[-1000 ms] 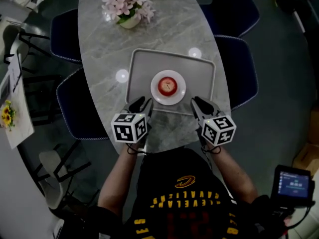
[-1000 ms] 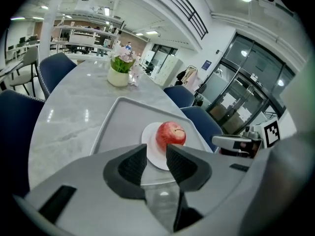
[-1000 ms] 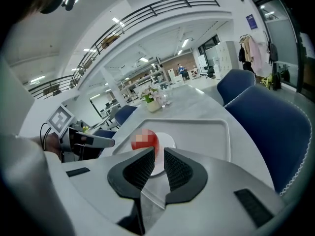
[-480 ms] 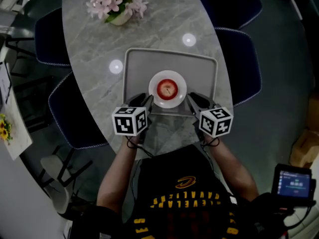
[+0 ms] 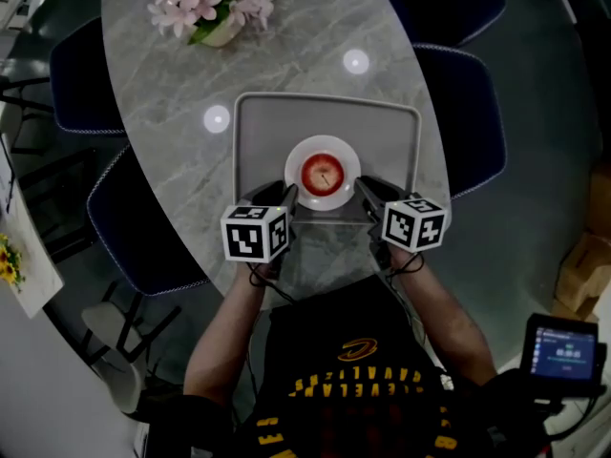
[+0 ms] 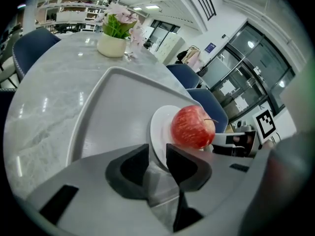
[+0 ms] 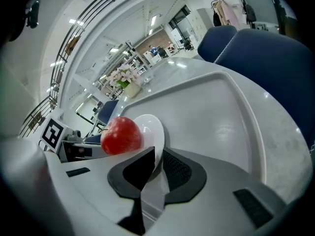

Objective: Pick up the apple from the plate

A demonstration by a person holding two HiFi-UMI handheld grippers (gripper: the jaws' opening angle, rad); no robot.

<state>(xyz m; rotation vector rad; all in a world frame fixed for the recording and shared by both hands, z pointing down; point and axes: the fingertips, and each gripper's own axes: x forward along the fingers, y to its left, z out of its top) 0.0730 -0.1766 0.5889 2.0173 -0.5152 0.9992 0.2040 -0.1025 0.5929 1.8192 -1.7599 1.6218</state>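
Observation:
A red apple [image 5: 323, 172] sits on a small white plate [image 5: 296, 175] in a grey tray [image 5: 258, 132]. My left gripper [image 5: 277, 196] is at the plate's near left edge and my right gripper [image 5: 374, 194] at its near right edge. In the left gripper view the apple [image 6: 193, 127] lies just past the jaws, and the plate's rim [image 6: 160, 127] runs into the narrow gap of the left gripper [image 6: 157, 154]. In the right gripper view the apple [image 7: 121, 135] is left of the jaws, and the right gripper [image 7: 158, 159] is closed on the plate's rim [image 7: 150, 127].
The tray rests on an oval marble table [image 5: 172, 84] with a pot of pink flowers [image 5: 205, 3] at its far end. Dark blue chairs [image 5: 468, 113] stand on both sides. A small screen device [image 5: 563, 351] is at lower right.
Both grippers have moved forward from the tray's near edge to the plate's two sides, and their jaws now close round its rim. The apple and plate have stayed in place.

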